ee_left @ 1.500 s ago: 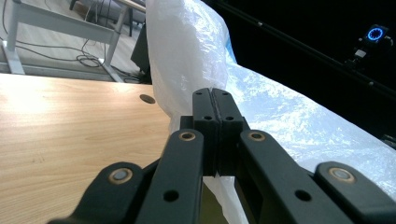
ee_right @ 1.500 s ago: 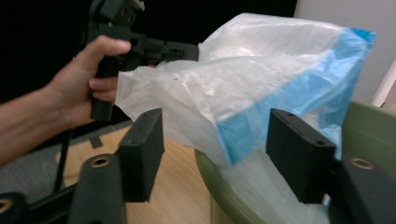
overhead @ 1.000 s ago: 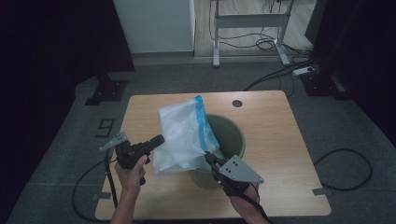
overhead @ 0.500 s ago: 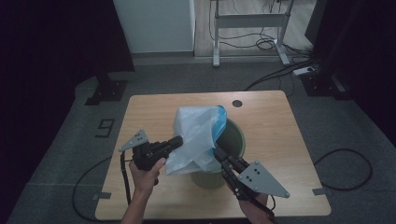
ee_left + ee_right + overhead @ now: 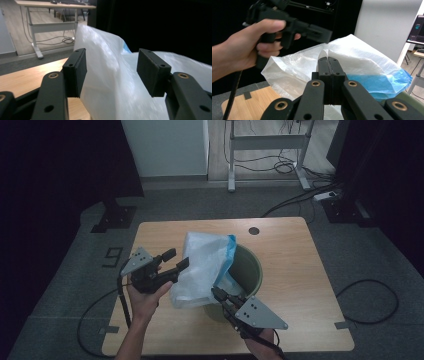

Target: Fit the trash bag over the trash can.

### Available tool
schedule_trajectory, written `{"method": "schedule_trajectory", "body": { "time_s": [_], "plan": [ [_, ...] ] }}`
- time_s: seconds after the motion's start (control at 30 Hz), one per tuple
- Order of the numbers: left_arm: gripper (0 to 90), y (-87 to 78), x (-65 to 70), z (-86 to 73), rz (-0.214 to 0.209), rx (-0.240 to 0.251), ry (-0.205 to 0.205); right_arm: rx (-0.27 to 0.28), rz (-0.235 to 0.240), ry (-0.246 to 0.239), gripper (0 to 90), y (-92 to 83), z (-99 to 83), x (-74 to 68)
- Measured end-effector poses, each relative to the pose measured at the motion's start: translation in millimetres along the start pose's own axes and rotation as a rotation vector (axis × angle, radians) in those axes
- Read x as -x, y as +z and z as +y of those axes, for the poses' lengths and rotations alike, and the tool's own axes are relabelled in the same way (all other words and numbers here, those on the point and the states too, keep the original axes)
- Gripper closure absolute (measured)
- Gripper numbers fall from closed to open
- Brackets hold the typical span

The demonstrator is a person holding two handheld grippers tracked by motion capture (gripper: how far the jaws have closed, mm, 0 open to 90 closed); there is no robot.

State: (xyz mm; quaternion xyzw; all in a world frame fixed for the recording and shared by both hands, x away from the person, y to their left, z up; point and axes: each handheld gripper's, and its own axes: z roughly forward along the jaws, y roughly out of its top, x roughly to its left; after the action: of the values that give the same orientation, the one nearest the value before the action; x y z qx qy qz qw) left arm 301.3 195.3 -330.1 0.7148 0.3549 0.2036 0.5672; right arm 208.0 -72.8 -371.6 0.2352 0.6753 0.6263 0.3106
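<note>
The white plastic bag (image 5: 202, 270), blue-trimmed at its mouth, is draped over the green bin (image 5: 250, 270) on the wooden table (image 5: 300, 270); most of the bin is hidden behind it. A fold is pinched by the right gripper (image 5: 328, 61). The left gripper (image 5: 111, 66) has just been opening, its pads clear of the film lying between them.

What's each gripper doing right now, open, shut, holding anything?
Left gripper: open, jaws just opened; the plastic bag lies between them, unpinched.
Right gripper: shut on the plastic bag's edge.
</note>
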Motion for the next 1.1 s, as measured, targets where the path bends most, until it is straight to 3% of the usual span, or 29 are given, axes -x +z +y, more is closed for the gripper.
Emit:
{"method": "schedule_trajectory", "body": {
  "time_s": [0.17, 0.23, 0.33, 0.4, 0.5, 0.57, 0.67, 0.73, 0.9, 1.1],
  "plan": [
    [41.2, 19.4, -3.8, 10.0, 0.024, -0.057, 0.021, -0.005, 0.004, 0.007, 88.9, 0.9, -0.1, 0.8],
    [43.7, 26.2, -3.2, 12.0, 0.047, -0.081, 0.052, -0.011, 0.007, 0.007, 88.9, 1.4, -0.4, 1.0],
    [62.5, 32.9, -2.5, 12.5, 0.049, -0.1, 0.078, -0.018, 0.01, 0.011, 88.9, 2.6, -1.0, 2.0],
    [81.3, 34.4, -3.7, 12.1, 0.031, -0.105, 0.062, -0.019, 0.011, 0.016, 88.9, 3.0, -1.3, 2.5],
    [89.4, 31.1, -4.2, 10.0, -0.001, -0.074, 0.051, -0.02, 0.023, 0.021, 88.9, 1.9, -1.6, 1.6],
    [89.7, 24.3, -6.0, 8.3, -0.042, -0.028, 0.023, -0.018, 0.039, 0.02, 88.9, -0.5, -1.8, -1.3],
    [89.7, 10.0, -14.9, 5.8, -0.138, 0.06, -0.061, -0.018, 0.058, 0.019, 88.2, -2.4, -1.8, -3.8],
    [89.7, 2.7, -23.1, 2.9, -0.202, 0.1, -0.113, -0.018, 0.087, 0.018, 81.1, -3.8, -2.1, -6.3],
    [89.7, -7.8, -39.9, -9.5, -0.231, 0.132, -0.174, 0.021, 0.093, 0.026, 61.3, -16.1, 0.1, -8.9],
    [89.7, -15.9, -52.6, -24.2, -0.275, 0.171, -0.223, 0.047, 0.034, 0.084, 55.6, -31.3, 5.6, 21.0]
  ]
}}
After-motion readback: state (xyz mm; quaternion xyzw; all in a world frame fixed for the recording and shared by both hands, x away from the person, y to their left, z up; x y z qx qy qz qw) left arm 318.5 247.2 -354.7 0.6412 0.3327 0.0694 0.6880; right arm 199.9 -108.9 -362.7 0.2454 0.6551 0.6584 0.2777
